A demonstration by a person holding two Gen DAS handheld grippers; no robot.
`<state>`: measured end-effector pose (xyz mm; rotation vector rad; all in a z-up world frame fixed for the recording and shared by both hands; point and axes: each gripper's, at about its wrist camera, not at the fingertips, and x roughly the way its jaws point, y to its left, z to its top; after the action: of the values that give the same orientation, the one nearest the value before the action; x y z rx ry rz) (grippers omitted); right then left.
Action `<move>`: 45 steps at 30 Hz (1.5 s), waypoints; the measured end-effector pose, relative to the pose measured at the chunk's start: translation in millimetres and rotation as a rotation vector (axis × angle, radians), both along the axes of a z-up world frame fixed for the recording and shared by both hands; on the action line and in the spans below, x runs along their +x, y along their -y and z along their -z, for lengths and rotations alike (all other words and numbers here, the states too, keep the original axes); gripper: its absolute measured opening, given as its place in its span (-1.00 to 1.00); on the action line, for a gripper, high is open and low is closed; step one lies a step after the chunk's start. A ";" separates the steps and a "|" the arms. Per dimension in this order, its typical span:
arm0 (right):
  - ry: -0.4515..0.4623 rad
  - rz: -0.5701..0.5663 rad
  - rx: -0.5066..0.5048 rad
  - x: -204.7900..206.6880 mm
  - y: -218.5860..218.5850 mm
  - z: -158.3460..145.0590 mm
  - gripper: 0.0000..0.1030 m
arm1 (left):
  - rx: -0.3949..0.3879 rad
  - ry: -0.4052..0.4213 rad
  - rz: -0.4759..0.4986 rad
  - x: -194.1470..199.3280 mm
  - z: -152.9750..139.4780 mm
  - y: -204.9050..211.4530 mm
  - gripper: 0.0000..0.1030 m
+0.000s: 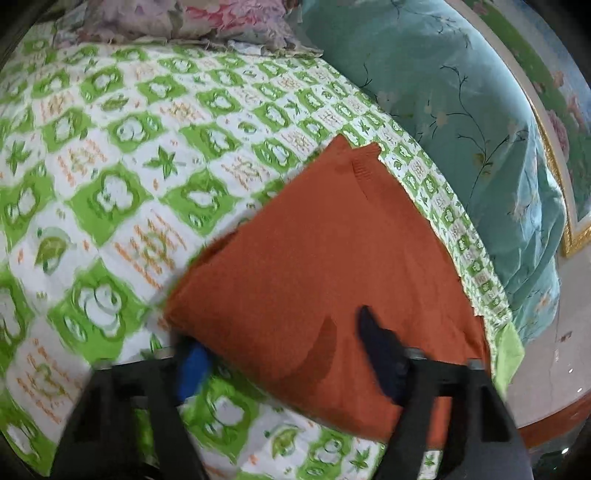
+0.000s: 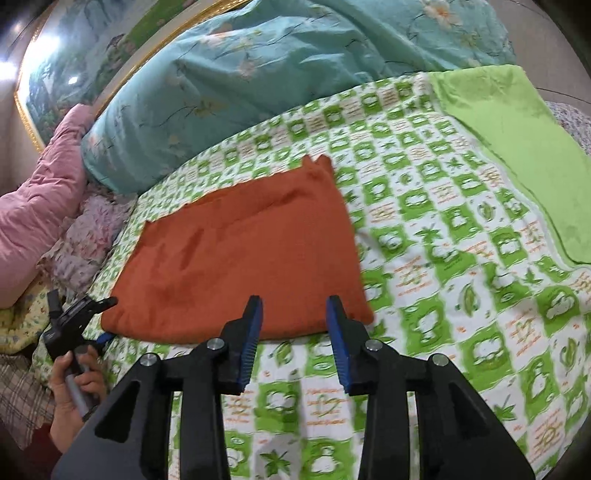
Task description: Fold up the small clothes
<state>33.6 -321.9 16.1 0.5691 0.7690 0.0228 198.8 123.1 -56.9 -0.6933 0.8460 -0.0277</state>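
An orange folded garment (image 1: 325,258) (image 2: 240,251) lies flat on the green-and-white patterned bedspread (image 1: 110,166) (image 2: 443,258). My left gripper (image 1: 277,332) (image 2: 107,319) straddles the garment's near left corner. One finger rests on top of the cloth and the blue-padded finger (image 1: 194,365) sits at or under the corner. The jaws stand apart and the cloth between them is not bunched. My right gripper (image 2: 294,301) hovers just before the garment's near edge. It is open, blue pads (image 2: 255,332) facing each other with nothing between them.
A teal floral quilt (image 2: 258,74) (image 1: 461,129) is piled behind the garment. A plain green cloth (image 2: 517,147) lies at the right and a pink quilt (image 2: 40,206) at the left. Floral pillows (image 1: 184,22) sit at the far side. A person's hand (image 2: 74,387) holds the left gripper's handle.
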 end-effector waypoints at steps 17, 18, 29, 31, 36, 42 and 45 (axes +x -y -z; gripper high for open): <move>0.029 -0.073 0.267 43.2 29.2 12.7 -0.28 | 0.207 0.246 0.561 -9.7 -75.6 195.2 -0.90; 0.025 -0.098 0.281 52.7 30.6 12.8 -0.27 | 0.217 0.240 0.592 -11.0 -69.9 209.0 -0.90; -0.102 -0.335 0.486 159.0 -20.4 52.0 0.34 | 0.163 0.210 0.658 -18.4 -49.8 224.9 -0.91; -0.107 -0.362 0.535 176.8 -32.1 56.0 0.34 | 0.169 0.224 0.663 -18.8 -56.3 224.1 -0.91; -0.141 -0.362 0.581 233.0 -54.2 68.5 0.04 | 0.176 0.222 0.675 -18.4 -63.0 228.0 -0.91; 0.029 -0.337 0.463 222.3 -20.5 17.9 -0.69 | 0.130 0.271 0.743 -23.3 -84.7 250.5 -0.91; 0.096 -0.315 0.401 205.6 11.9 -1.5 -0.69 | 0.112 0.303 0.805 -28.3 -90.0 285.3 -0.91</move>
<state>239.2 -333.8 17.6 0.8148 0.7582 0.5007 170.5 -162.2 33.1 -0.1978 0.7776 -0.7837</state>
